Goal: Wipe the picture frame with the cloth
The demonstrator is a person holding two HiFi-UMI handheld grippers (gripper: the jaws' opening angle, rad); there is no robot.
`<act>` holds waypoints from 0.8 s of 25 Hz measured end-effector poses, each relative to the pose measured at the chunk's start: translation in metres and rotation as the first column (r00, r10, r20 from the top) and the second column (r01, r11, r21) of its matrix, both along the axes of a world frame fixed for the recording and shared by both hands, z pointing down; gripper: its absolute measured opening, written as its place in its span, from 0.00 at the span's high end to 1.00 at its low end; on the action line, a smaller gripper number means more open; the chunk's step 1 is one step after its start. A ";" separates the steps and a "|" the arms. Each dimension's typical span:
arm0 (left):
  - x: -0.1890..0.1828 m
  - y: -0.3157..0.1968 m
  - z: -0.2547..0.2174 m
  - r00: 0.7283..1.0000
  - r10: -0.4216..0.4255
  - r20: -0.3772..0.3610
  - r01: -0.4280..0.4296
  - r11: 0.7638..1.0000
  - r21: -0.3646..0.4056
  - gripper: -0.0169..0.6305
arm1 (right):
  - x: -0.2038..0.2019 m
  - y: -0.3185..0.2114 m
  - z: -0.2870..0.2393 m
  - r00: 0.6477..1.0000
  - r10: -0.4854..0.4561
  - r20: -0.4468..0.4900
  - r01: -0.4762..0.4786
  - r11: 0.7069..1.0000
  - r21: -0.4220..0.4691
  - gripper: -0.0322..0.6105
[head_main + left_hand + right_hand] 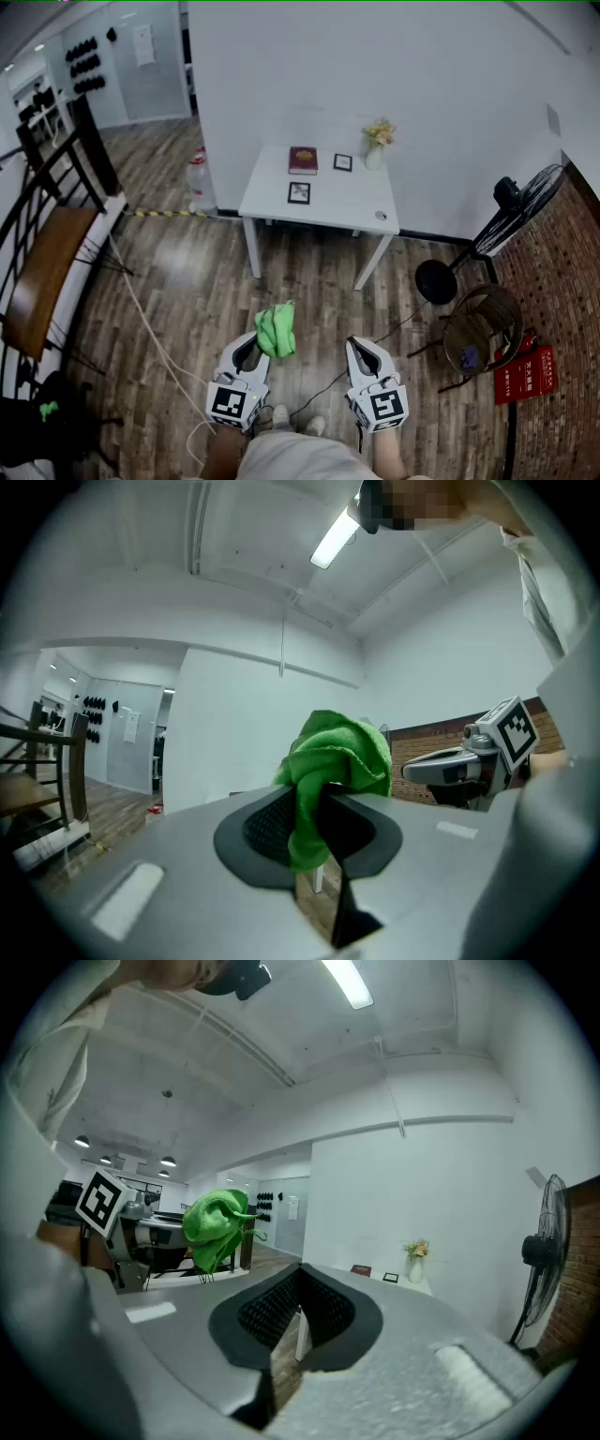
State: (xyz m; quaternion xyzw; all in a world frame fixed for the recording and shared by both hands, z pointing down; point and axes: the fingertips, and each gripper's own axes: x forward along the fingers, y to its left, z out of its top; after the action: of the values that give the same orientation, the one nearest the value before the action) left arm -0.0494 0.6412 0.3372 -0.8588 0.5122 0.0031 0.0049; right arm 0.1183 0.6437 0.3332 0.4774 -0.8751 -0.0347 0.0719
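Observation:
A green cloth [277, 330] [333, 757] is pinched in my left gripper [255, 343] [314, 819], which is shut on it and held low over the wooden floor. My right gripper [361, 350] [298, 1312] is beside it, jaws together with nothing between them. The cloth [214, 1227] also shows at the left of the right gripper view. A black picture frame [299, 193] lies flat on the white table [349, 204] well ahead of both grippers. A smaller frame [343, 162] [390, 1278] stands farther back.
On the table are also a dark red book [303, 160] and a vase of flowers [377, 145]. A standing fan [525, 199] and a wicker chair [483, 328] are to the right. A water bottle [200, 183], a floor cable [150, 328] and a bench [42, 272] are to the left.

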 end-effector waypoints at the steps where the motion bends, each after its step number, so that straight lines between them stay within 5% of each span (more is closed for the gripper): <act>1: -0.003 -0.002 -0.001 1.000 0.003 0.002 -0.003 1.000 0.007 0.85 | -0.003 -0.002 0.001 1.000 0.010 0.008 -0.010 1.000 -0.006 0.95; 10: -0.025 -0.025 0.004 0.999 0.052 0.002 -0.052 0.999 0.016 0.85 | -0.026 -0.024 0.008 0.993 0.088 0.078 -0.087 0.996 -0.015 0.95; 20: -0.041 -0.059 0.009 0.997 0.070 -0.020 -0.070 0.997 0.015 0.85 | -0.053 -0.051 0.013 0.996 0.069 0.052 -0.068 0.997 -0.021 0.95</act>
State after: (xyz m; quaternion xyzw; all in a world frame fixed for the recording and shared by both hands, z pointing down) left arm -0.0900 0.5822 0.3461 -0.8760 0.4819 0.0157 0.0059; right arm 0.0657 0.5923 0.3460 0.5072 -0.8600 -0.0113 0.0544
